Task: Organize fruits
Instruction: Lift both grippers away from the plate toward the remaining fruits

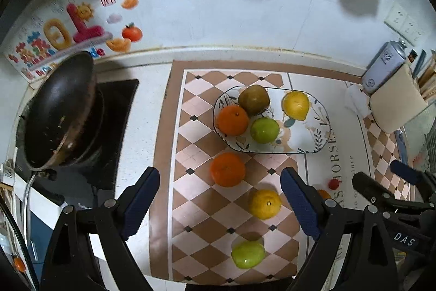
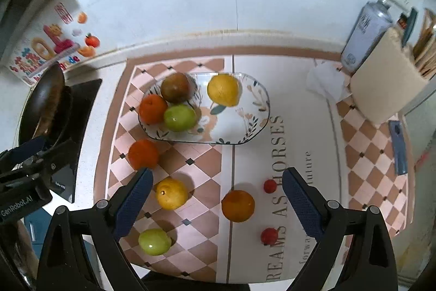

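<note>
Since both grippers are spread wide with nothing between their fingers, nothing's been grabbed yet. The left gripper [image 1: 220, 205] hovers over an orange [image 1: 227, 169] and a yellow citrus [image 1: 265, 203] on the bench mat [image 1: 190, 127], with a green fruit [image 1: 248, 254] nearer the camera. The right gripper [image 2: 216, 199] hangs above another orange fruit [image 2: 238, 206] and two small red fruits [image 2: 269, 186].

What could go wrong, I'd guess: these things are round, so a sloppy off-center pinch could squirt one out and send it rolling off the bench edge or toward the wok [image 1: 61, 111].

The floral plate [image 1: 313, 138] already holds an orange, a green fruit, a brownish one and a lemon, crowded to the left, leaving the right side free.
</note>
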Available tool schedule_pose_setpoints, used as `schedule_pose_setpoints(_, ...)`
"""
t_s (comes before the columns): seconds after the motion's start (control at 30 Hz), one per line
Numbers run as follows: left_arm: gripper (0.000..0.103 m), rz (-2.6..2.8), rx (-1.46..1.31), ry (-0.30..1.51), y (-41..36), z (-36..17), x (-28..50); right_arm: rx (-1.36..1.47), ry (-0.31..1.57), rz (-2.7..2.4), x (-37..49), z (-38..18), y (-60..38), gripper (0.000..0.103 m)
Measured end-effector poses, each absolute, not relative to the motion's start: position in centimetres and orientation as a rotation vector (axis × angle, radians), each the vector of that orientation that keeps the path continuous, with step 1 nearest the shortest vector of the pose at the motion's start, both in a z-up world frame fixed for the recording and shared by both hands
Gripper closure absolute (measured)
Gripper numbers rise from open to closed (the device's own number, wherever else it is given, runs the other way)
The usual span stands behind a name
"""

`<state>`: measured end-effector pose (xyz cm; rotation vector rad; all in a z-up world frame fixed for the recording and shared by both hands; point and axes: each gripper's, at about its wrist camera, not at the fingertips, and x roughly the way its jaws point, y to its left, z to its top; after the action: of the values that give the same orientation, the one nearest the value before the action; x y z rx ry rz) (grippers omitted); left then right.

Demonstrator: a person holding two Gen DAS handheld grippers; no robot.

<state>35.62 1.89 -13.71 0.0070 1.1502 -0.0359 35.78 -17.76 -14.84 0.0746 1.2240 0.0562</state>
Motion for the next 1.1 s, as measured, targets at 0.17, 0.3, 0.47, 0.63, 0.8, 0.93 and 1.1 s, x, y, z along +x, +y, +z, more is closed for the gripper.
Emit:
schedule_pose_setpoints(0.17,0.012,-0.051,0.027,1.101,1.6,-11.4,33.1,0.077,1.175,0.058,33.6,-12.0,-17.8,0.005)
schedule_pose_setpoints(0.3,0.012,-0.057,0.031,1.067,1.5,-9.9,31.5,0.087,1.141,0.061,31.9,-10.1,-18.1,0.005)
schedule_pose_setpoints(0.47,0.012,-0.056,0.023,1.032,1.5,-8.5,30.1,0.09,1.109,0.057,30.0,-8.3,-18.2,0.005)
schedule_pose_setpoints(0.63,0.012,-0.06,0.018,1.015,1.3,-7.9,29.3,0.1,1.094,0.071,28.6,-7.2,-18.0,0.005)
schedule_pose_setpoints(0.8,0.012,-0.056,0.01,1.016,1.2,-7.9,29.3,0.123,1.091,0.073,28.4,-6.9,-18.0,0.005)
schedule_pose_setpoints(0.93,0.008,-0.044,0.002,1.041,1.1,-8.8,30.4,0.159,1.102,0.076,29.1,-7.7,-18.7,0.005)
schedule_pose_setpoints(1.1,0.0,-0.023,0.016,1.108,0.7,-11.9,32.8,0.242,1.164,0.063,31.0,-11.5,-20.8,0.005)
